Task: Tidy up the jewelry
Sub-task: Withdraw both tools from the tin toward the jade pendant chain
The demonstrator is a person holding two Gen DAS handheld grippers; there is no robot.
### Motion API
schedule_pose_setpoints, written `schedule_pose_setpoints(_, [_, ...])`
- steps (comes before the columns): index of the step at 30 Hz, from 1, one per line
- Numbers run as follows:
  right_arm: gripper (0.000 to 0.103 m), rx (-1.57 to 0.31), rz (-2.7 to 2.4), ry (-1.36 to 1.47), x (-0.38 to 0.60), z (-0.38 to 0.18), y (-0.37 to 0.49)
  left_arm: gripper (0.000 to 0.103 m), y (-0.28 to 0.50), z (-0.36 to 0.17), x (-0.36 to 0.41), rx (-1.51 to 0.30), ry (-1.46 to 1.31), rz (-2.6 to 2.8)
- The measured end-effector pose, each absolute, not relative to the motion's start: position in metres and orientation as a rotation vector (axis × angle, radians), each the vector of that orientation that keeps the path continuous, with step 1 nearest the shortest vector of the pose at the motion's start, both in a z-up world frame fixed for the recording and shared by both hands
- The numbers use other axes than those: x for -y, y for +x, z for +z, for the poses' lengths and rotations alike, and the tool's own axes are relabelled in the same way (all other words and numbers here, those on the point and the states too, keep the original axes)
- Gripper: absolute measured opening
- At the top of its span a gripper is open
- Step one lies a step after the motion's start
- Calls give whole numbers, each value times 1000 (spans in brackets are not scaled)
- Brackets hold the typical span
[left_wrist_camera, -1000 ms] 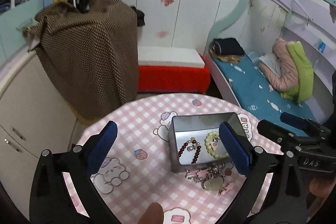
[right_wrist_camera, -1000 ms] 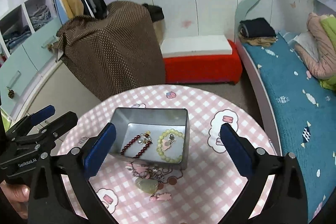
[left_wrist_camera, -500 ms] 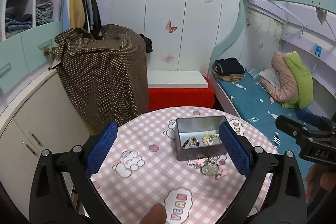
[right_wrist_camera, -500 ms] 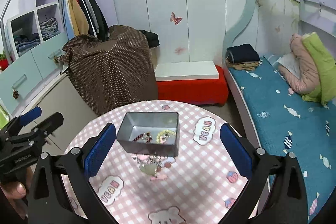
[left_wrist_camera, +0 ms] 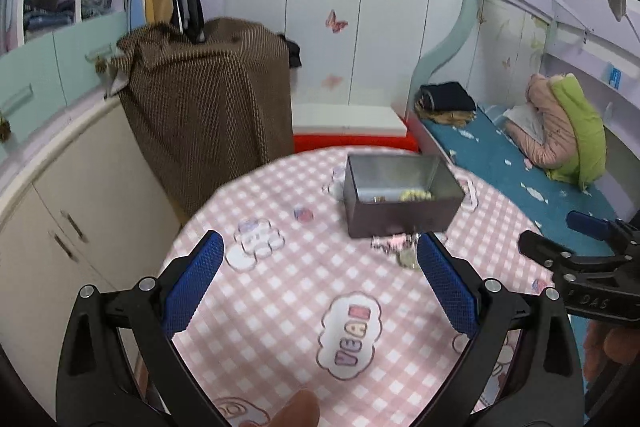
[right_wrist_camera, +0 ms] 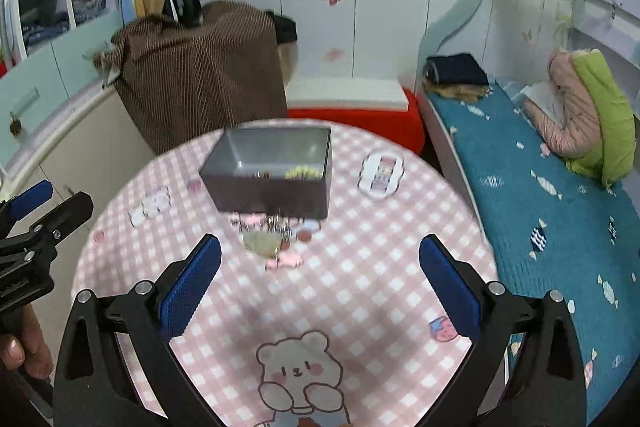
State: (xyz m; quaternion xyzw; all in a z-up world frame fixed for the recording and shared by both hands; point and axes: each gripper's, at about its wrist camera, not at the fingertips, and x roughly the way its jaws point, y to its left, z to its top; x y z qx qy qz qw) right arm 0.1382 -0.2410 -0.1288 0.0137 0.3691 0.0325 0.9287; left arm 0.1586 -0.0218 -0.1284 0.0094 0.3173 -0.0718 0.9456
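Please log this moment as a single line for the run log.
left gripper: open, empty | right gripper: open, empty | metal tin: holds bracelets | loose jewelry: on table before tin

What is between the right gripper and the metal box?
In the right wrist view, loose jewelry lies on the tablecloth between the right gripper and the metal box.

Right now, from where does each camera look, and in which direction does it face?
Left wrist: sits on the left gripper, faces forward over the round table toward the metal box; its own open blue fingers show, and the right gripper at right.
Right wrist: sits on the right gripper, faces the same box and the loose jewelry in front of it; the left gripper and a hand show at left.
Shared: table, box, jewelry, bed.
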Motion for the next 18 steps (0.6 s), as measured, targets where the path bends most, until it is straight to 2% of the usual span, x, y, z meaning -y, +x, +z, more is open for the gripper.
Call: schedule_pose_setpoints(18, [95, -917, 90, -14, 221, -196, 180, 97, 178, -172, 22, -736, 14, -141])
